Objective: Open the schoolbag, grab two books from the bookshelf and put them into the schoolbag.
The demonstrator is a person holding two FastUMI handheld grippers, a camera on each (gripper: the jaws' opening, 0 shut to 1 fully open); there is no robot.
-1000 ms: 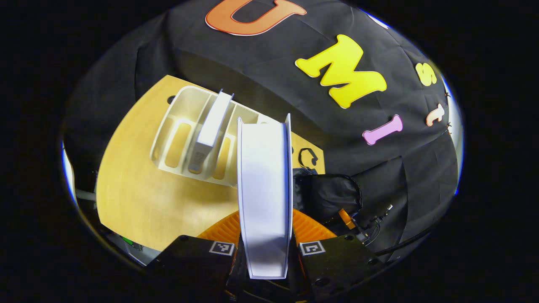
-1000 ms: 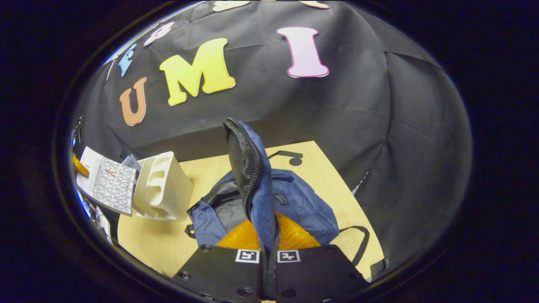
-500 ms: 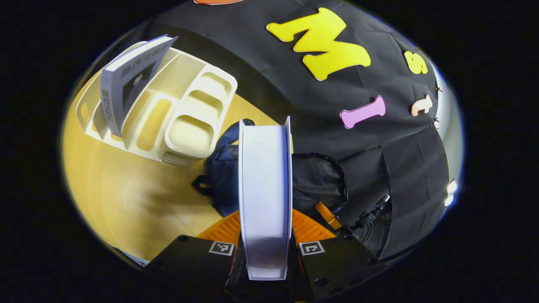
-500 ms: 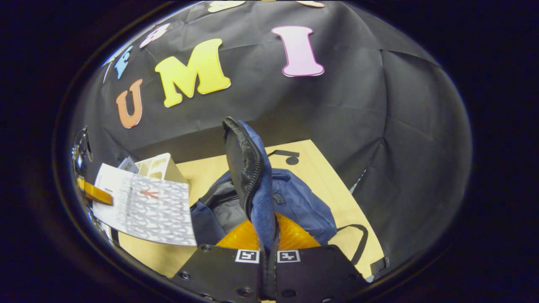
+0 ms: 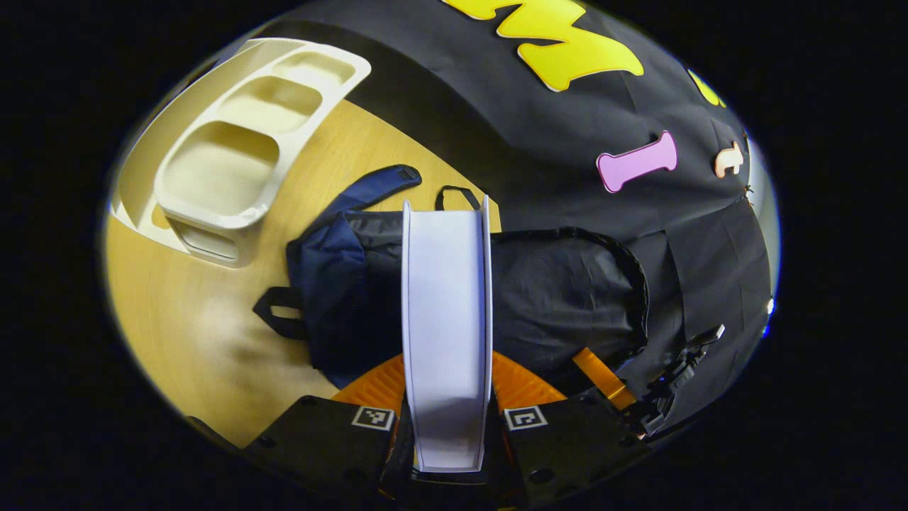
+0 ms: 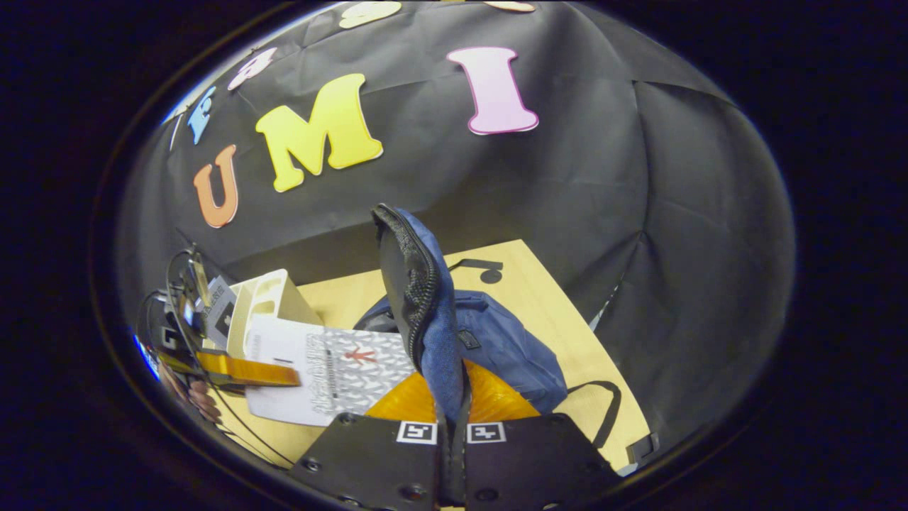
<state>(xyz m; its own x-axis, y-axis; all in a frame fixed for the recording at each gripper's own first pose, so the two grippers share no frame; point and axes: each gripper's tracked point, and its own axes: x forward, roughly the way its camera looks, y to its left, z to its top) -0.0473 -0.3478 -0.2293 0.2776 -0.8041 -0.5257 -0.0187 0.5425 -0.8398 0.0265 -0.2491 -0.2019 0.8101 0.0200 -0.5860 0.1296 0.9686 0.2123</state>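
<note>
Closest to me, my left gripper (image 5: pixel 447 426) is clamped on a book (image 5: pixel 445 319), both fingers pressing its covers, and I see its page edge running forward from the jaws. Just under the book lies the schoolbag (image 5: pixel 340 284) with its dark inside showing, so the book hangs above the opening and is not yet inside.

My right gripper (image 6: pixel 454 426) is closed on the flap (image 6: pixel 418 298) of the schoolbag and holds it lifted upright, with the zipper edge visible. So I judge that the opening step is done and the first book is almost at the bag.

In the right gripper view the book's patterned cover sits over the mouth of the bag. Farther away, on the table (image 5: pixel 206 333), stands the bookshelf (image 5: pixel 234 149), and one more book (image 6: pixel 216 312) stands in it. This second book I must fetch after.
</note>
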